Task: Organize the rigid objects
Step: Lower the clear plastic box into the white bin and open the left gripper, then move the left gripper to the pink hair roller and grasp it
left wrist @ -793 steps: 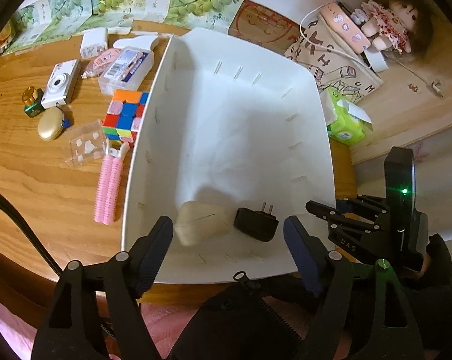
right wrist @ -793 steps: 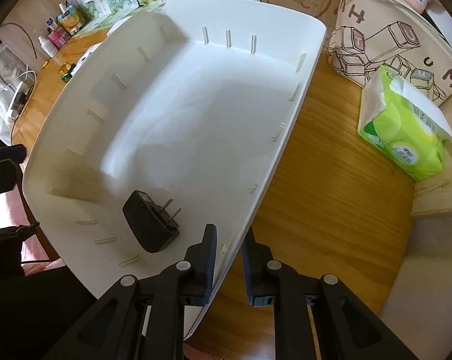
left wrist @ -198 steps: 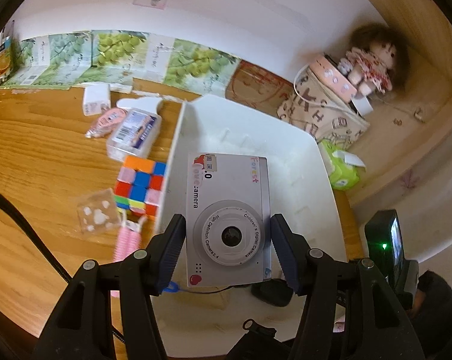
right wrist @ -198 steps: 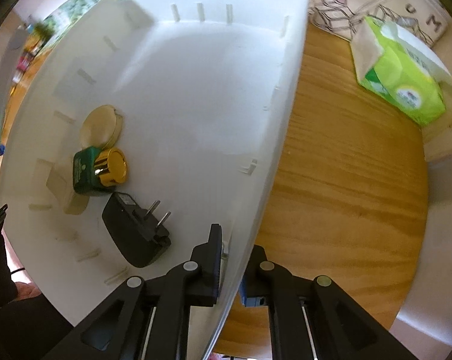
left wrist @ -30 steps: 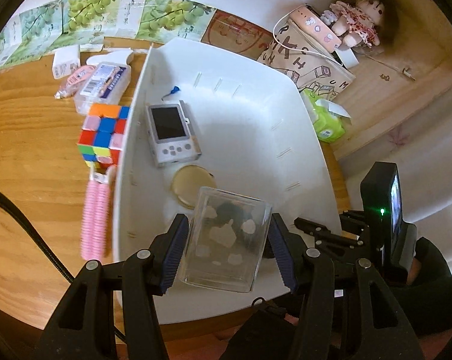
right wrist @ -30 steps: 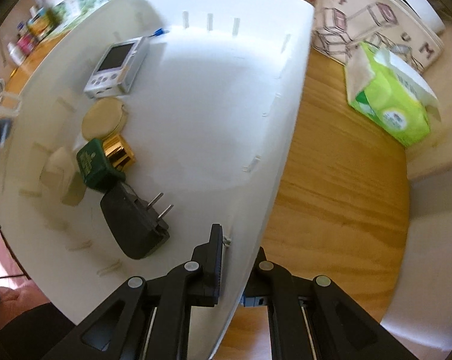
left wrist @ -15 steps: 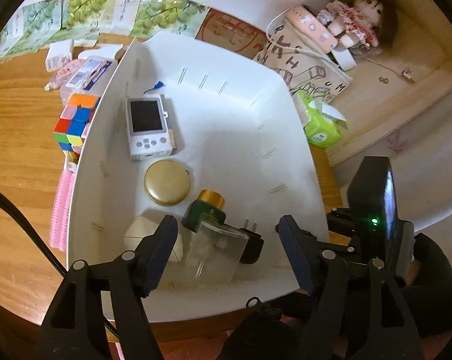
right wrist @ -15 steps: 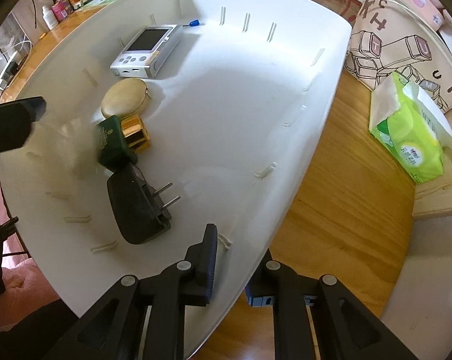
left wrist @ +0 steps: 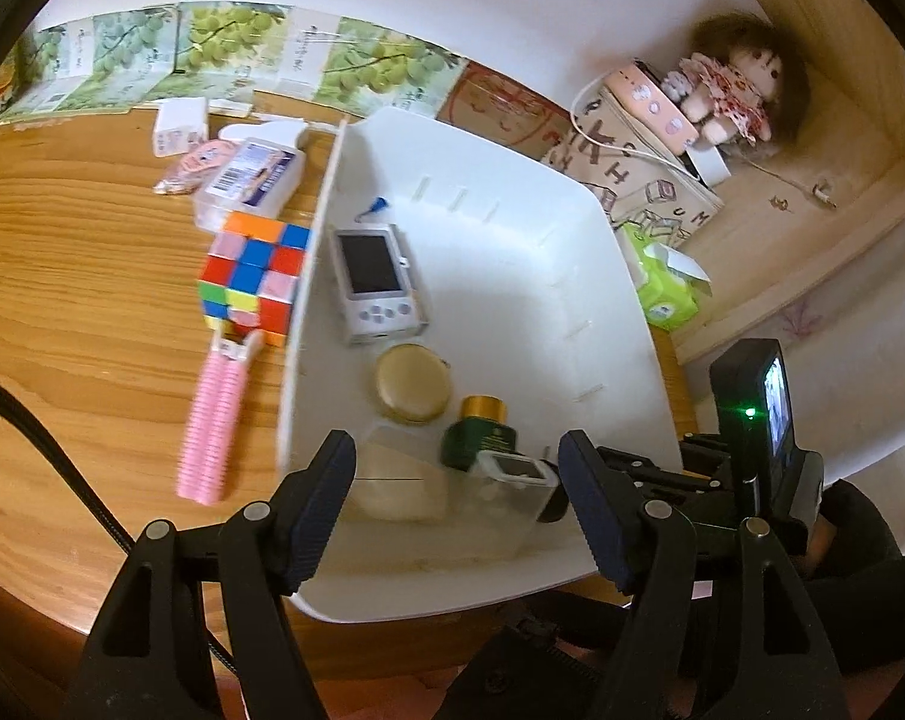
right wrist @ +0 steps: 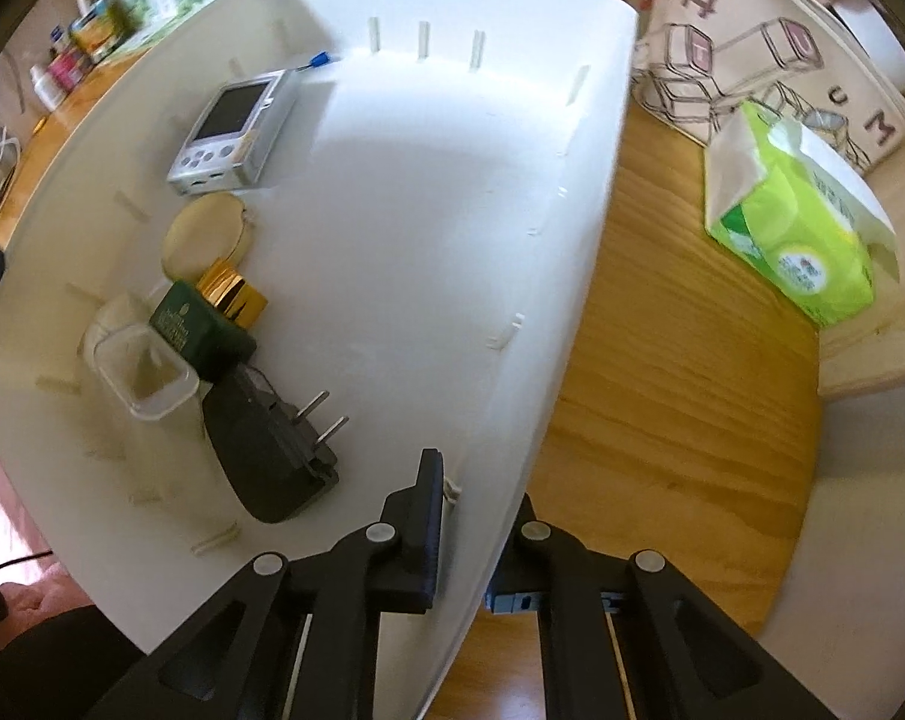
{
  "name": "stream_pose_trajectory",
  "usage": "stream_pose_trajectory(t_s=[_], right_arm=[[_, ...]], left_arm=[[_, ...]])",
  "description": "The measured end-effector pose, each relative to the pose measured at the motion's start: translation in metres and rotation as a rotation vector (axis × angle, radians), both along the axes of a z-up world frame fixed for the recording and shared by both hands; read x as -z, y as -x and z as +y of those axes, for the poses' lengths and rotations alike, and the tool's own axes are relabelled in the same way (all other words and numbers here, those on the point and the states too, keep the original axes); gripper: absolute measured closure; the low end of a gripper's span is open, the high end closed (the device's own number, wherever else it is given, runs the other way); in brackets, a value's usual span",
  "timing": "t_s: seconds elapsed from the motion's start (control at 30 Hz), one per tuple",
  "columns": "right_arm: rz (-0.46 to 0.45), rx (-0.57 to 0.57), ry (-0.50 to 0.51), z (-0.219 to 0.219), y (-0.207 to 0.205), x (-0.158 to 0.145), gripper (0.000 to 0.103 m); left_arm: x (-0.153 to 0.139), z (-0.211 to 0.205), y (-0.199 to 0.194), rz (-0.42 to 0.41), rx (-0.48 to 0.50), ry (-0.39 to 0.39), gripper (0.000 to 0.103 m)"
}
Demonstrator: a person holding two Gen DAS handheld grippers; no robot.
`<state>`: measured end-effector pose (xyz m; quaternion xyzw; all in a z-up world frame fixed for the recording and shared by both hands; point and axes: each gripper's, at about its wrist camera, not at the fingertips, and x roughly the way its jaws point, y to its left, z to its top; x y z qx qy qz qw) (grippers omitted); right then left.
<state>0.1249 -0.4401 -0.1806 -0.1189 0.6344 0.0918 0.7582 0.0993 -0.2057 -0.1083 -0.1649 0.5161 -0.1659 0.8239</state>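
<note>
A white bin (left wrist: 602,276) (right wrist: 428,192) sits on the wooden table. In it lie a silver camera (left wrist: 374,282) (right wrist: 233,129), a gold compact (left wrist: 413,384) (right wrist: 206,234), a green bottle with a gold cap (left wrist: 479,432) (right wrist: 209,315), a black plug (right wrist: 266,438) and a clear plastic box (left wrist: 506,489) (right wrist: 143,381) standing on end. My left gripper (left wrist: 455,498) is open and empty above the bin's near end. My right gripper (right wrist: 473,540) is shut on the bin's right wall.
Left of the bin lie a colour cube (left wrist: 251,267), a pink comb (left wrist: 218,414), a clear case (left wrist: 251,180) and a white block (left wrist: 179,126). A green tissue pack (right wrist: 794,222) (left wrist: 665,285), a printed bag (right wrist: 752,60) and a doll (left wrist: 734,90) are at the right.
My left gripper has let go of the clear box, which now rests in the bin, and has pulled back and up. The right gripper keeps its hold on the bin wall.
</note>
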Motion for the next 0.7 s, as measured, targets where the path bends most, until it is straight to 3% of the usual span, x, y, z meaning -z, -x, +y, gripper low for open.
stream_pose_trajectory(t_s=[0.7], right_arm=[[0.014,0.419,0.011,-0.026,-0.014,0.0,0.093]], left_arm=[[0.021,0.102,-0.037,0.107,0.031,-0.112,0.029]])
